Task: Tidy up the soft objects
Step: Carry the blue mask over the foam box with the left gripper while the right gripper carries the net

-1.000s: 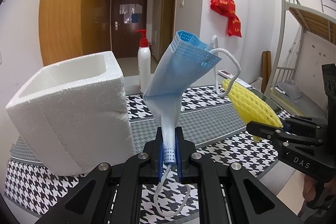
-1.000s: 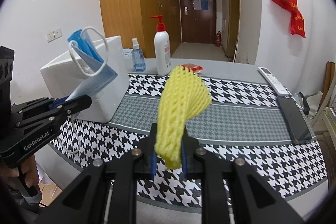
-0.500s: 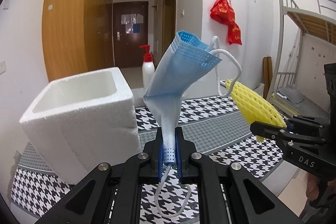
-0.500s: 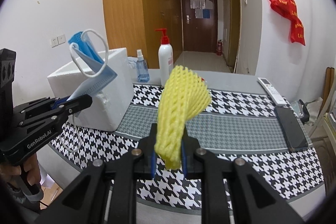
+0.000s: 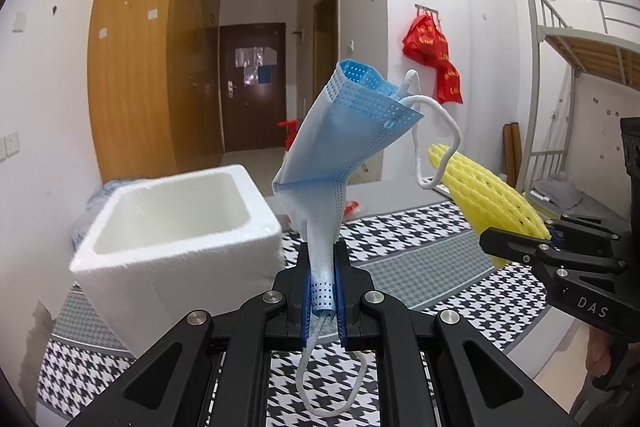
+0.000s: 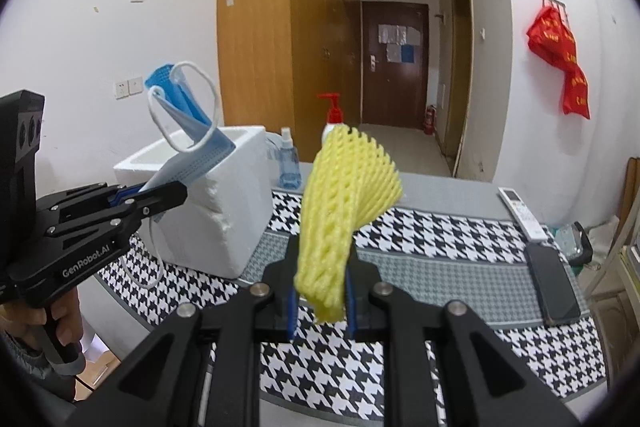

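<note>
Carrying step: the left gripper [image 5: 323,287] clamps a blue pleated face mask [image 5: 340,143], the right gripper [image 6: 320,301] a yellow foam fruit net [image 6: 340,203] — next, probably, lowering both into the white foam box [image 5: 172,227].

**Colours on the table**

The face mask [image 5: 340,143] is pale blue with white ear loops; the foam net [image 6: 340,211] is bright yellow. Both grippers are black with blue pads [image 5: 306,303]. The foam box [image 5: 176,227] is plain white. The tablecloth [image 6: 440,255] carries black-and-white houndstooth, crossed by a grey band (finer check). The pump bottle [image 6: 333,119] is white with a red top, the spray bottle [image 6: 289,167] clear blue.
</note>
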Demonstrator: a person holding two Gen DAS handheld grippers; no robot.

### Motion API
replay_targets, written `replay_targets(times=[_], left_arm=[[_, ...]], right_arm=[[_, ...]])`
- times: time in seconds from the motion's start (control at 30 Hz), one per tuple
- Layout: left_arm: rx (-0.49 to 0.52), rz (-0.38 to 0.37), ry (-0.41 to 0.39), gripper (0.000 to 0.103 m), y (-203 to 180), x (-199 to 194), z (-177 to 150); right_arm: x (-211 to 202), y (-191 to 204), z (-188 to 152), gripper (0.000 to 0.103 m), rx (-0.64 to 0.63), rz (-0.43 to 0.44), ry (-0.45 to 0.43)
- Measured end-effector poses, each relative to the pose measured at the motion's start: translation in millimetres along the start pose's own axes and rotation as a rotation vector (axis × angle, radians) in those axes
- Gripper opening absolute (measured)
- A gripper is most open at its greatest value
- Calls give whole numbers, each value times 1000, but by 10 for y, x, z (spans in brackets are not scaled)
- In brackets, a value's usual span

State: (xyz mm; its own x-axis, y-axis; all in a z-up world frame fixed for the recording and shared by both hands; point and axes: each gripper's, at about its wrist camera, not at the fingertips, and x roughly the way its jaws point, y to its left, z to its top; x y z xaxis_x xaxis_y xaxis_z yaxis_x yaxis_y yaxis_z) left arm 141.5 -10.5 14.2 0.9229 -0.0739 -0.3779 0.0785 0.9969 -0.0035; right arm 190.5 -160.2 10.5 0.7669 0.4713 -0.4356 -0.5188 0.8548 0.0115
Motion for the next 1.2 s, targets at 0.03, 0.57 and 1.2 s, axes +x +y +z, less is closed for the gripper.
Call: replay_targets(times=[0.03, 0.57, 1.2], left_arm=[[-1, 7, -7, 11, 20, -19, 13], [-33, 85, -49, 11, 306, -197, 66], [-89, 164, -68, 11, 629, -433, 55]], right_arm=[[-6, 17, 18, 22, -6, 4, -7], [98, 241, 171, 22, -55, 94, -55], [236, 530, 330, 22, -110, 199, -68]])
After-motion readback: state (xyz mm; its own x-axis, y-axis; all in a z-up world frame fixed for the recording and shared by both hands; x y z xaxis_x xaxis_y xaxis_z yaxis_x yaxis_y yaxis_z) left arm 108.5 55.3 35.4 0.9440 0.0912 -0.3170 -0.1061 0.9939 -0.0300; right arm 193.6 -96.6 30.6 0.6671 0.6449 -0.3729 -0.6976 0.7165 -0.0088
